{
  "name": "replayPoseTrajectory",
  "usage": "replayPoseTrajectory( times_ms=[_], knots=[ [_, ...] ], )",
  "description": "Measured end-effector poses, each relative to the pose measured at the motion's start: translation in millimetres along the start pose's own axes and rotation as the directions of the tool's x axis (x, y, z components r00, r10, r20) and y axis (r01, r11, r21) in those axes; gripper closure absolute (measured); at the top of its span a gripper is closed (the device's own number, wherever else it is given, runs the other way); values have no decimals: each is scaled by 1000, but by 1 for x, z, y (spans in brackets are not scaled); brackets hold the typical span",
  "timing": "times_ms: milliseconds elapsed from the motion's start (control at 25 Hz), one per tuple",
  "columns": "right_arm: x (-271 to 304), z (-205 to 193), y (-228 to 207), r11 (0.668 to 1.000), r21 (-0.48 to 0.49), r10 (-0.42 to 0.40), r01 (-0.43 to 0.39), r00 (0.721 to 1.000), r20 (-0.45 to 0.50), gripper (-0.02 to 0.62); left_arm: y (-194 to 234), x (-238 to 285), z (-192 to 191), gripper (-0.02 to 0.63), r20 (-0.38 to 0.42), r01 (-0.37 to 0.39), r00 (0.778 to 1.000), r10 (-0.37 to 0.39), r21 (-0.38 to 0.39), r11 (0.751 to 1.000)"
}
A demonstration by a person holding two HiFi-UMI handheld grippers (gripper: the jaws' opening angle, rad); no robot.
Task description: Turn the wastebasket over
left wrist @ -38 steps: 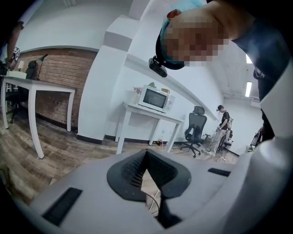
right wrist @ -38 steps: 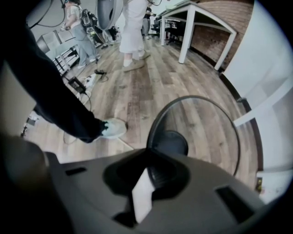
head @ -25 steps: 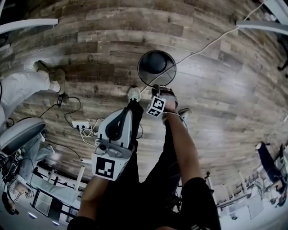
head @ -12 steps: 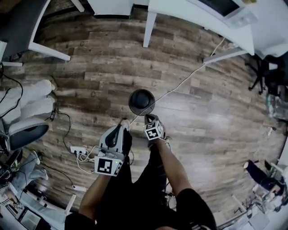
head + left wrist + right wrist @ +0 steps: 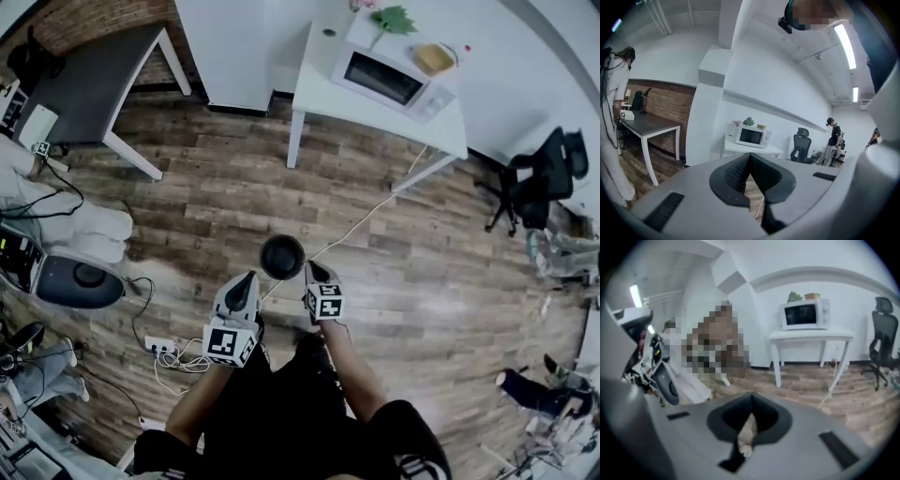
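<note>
A person is holding the left tool (image 5: 248,278) and the right tool (image 5: 312,269) above the wooden floor (image 5: 422,281), each with its jaws pressed together on nothing. The round black wastebasket (image 5: 282,257) is standing on the floor, just beyond and between their tips.

the round dark wastebasket (image 5: 282,256) is too small in the head view to tell its mouth from its base. the right gripper view is smeared all over, and the black office chair (image 5: 884,341) is cut by its right edge. in the left gripper view the person in white clothes (image 5: 610,122) is cropped at the left edge. the left tool (image 5: 750,155) covers the legs of the white surface (image 5: 768,150).
</note>
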State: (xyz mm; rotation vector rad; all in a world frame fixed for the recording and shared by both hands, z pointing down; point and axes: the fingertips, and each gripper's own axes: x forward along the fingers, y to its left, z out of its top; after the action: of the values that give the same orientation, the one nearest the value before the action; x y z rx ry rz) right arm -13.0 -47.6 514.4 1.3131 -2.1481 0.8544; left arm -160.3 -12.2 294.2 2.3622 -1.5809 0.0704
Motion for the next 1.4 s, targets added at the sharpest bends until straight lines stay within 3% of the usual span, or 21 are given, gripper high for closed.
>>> replayPoseTrajectory(
  times_ms=[240,520,720,1400],
  knots=[
    [-96,72,33,999,-7,54,-54,977,207,563,-30,-24,33,571,44,9,999,-9,10,1000],
    [-198,115,75,991,-54,130,-118,898,421,563,-56,-56,49,571,74,-8,997,4,47,999],
    [-220,109,92,988,-63,152,-138,884,442,563,-49,-68,40,571,67,-39,997,34,70,997],
    [-215,110,108,980,-108,196,-166,890,412,563,-31,-64,41,571,86,-77,994,72,62,995]
  ],
)
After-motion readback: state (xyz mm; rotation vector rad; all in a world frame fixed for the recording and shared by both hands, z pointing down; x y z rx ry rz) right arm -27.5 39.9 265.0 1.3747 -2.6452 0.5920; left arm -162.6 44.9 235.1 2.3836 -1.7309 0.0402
